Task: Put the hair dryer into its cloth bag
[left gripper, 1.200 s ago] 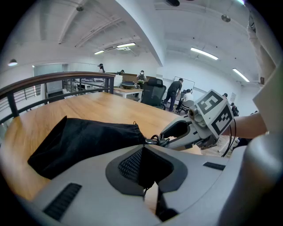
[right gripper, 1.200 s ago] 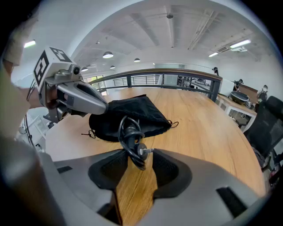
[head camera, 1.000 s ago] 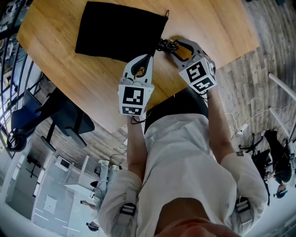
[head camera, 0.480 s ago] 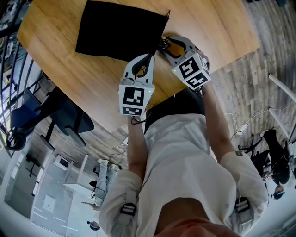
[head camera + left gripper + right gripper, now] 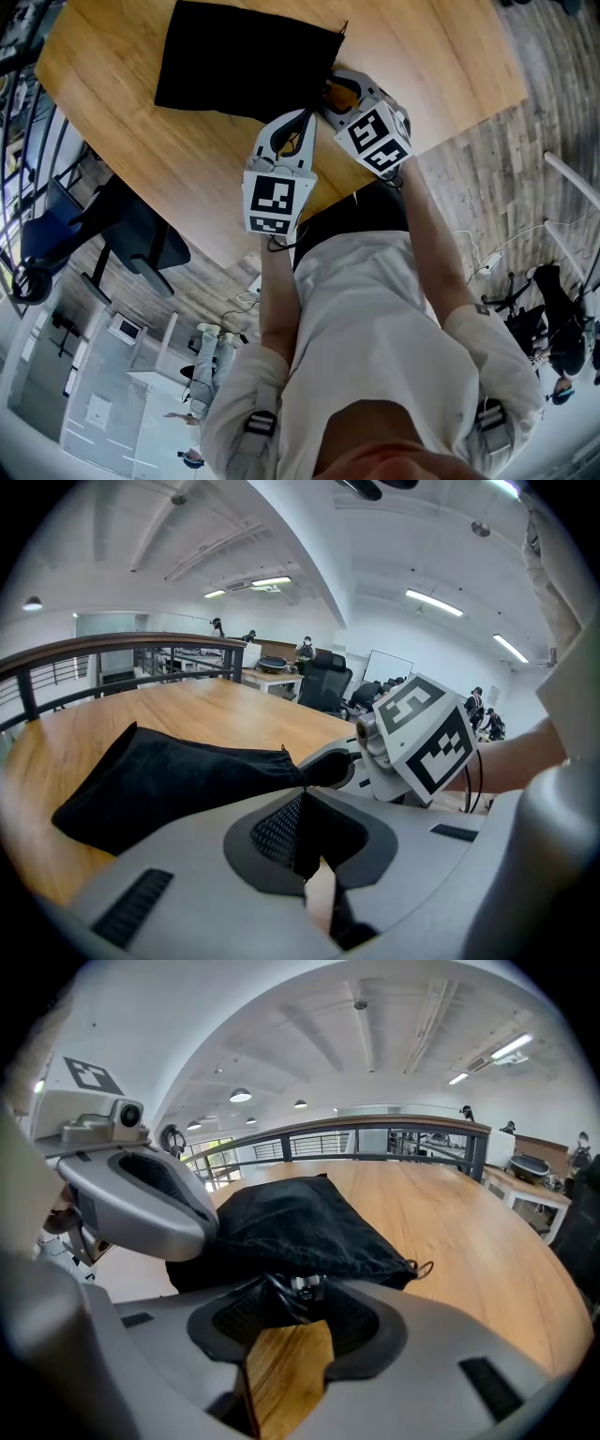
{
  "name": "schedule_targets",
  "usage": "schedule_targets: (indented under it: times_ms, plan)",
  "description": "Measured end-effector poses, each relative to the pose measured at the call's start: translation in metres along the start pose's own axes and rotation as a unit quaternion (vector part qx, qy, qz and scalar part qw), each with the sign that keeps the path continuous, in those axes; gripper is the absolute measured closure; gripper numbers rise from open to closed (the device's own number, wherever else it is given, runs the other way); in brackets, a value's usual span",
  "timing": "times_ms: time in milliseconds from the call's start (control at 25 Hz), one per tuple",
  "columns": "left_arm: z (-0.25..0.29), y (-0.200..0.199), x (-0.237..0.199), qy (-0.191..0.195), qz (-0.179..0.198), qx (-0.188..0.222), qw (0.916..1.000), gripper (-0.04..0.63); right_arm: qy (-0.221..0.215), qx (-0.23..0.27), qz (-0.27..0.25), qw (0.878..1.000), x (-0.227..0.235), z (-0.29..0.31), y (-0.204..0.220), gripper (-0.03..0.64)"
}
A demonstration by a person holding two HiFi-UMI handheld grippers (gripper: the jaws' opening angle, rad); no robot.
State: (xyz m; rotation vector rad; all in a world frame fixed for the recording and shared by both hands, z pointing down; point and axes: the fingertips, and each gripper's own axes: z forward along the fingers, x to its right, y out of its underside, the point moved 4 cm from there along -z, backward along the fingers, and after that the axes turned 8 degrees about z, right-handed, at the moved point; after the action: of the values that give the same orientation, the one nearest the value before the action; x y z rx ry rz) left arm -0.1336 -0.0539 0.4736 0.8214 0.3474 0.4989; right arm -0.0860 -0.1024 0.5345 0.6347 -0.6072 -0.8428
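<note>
A black cloth bag [image 5: 244, 61] lies flat on the wooden table [image 5: 431, 47]. My left gripper [image 5: 305, 112] is shut on the cloth at the bag's mouth; in the left gripper view the bag [image 5: 178, 780] runs off to the left from the jaws [image 5: 302, 841]. My right gripper [image 5: 328, 89] is right at that mouth, shut on a bundle of black cord with a small plug [image 5: 298, 1290]. In the right gripper view the bag [image 5: 300, 1222] bulges just beyond the cord. The hair dryer's body is not visible.
A black office chair [image 5: 112, 234] stands on the floor below the table's left edge. The table's near edge runs just under both grippers. Bare wood [image 5: 469, 1222] lies right of the bag. A railing [image 5: 375, 1138] is behind the table.
My right gripper has moved left with the cord, from beside the bag's corner up to its mouth. The left gripper and the bag have stayed put.
</note>
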Motion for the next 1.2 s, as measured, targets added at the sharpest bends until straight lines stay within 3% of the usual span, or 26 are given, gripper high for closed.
schedule_targets:
  times_ms: [640, 1200]
  plan:
    - [0.009, 0.011, 0.001, 0.005, 0.000, -0.018, 0.9998, 0.572, -0.009, 0.001, -0.007, 1.000, 0.001, 0.016, -0.004, 0.420]
    - [0.009, 0.012, 0.002, -0.007, 0.007, -0.013, 0.9999, 0.571, 0.022, -0.026, -0.003, 0.999, 0.009, -0.006, 0.017, 0.341]
